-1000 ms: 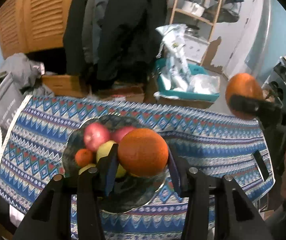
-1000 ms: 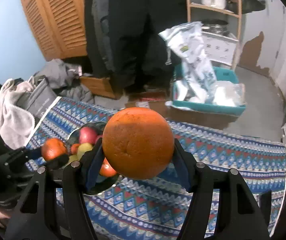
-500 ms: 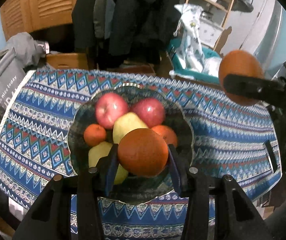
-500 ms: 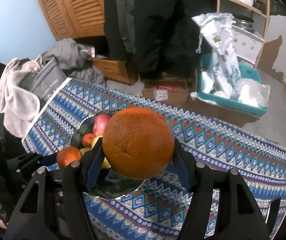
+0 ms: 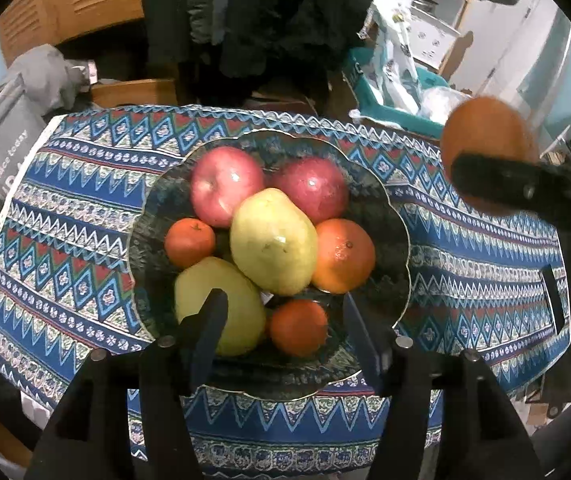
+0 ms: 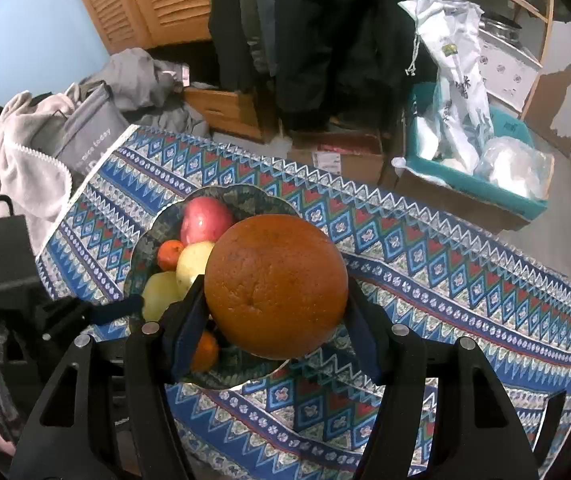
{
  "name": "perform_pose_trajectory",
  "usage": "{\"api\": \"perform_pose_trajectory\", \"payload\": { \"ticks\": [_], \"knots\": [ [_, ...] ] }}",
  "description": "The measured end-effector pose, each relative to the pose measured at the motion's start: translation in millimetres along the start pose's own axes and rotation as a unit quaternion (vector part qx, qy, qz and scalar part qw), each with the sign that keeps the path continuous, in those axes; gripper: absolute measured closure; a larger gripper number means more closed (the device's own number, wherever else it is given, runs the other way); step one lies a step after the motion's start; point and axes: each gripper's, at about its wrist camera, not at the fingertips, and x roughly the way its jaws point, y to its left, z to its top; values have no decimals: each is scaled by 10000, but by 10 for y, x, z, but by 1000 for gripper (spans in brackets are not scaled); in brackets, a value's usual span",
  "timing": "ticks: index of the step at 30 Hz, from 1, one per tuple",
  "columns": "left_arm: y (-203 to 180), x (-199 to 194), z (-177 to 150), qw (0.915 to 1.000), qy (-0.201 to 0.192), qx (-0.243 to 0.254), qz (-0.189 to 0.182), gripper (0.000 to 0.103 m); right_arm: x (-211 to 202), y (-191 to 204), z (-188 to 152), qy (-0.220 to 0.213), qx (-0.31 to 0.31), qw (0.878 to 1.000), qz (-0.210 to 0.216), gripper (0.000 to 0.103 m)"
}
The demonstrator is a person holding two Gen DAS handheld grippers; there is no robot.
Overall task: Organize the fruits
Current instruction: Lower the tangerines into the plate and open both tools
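The surface (image 5: 465, 248), covered with a blue patterned cloth (image 6: 425, 280), is filling more of both views than a second ago, since both grippers are now looking down on it from closer. On it is sitting a dark scalloped plate (image 5: 393, 216), which half a second ago was partly hidden behind the orange in the left gripper and is now showing nearly all of its fruit. The left gripper (image 5: 285, 312) is hanging over the near edge of the plate with its fingers (image 5: 209, 320) spreading apart; the orange it was clamping before is no longer between them, and a small orange (image 5: 299, 326) is now lying in the plate right between the finger tips, touching neither one. Around it are lying two yellow-green pears (image 5: 271, 240), two red apples (image 5: 225, 184), a bigger orange (image 5: 343, 254) at the right and a small tangerine (image 5: 189, 242) at the left, all crowded together and touching. The right gripper (image 6: 275, 300) is hanging above the right part of the plate, lower and nearer to it than a second ago, and its fingers (image 6: 359, 328) are still clamped on a large orange (image 6: 275, 288), gripping it on both sides exactly as before.
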Motion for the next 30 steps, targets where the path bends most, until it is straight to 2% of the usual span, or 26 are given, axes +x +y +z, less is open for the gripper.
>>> {"api": "perform_pose_trajectory", "payload": {
  "ticks": [8, 23, 26, 30],
  "knots": [
    [320, -178, 46, 9986, -190, -450, 194, 41, 117, 70, -65, 151, -33, 9998, 100, 38],
    [534, -404, 7, 9960, -345, -707, 434, 41, 583, 242, -382, 809, -121, 9960, 355, 38],
    [568, -445, 4, 9953, -393, -759, 453, 36, 671, 310, -453, 963, -162, 9944, 415, 38],
    [587, -453, 8, 9948, -392, -804, 494, 36, 796, 384, -531, 1160, -187, 9919, 489, 37]
  ]
}}
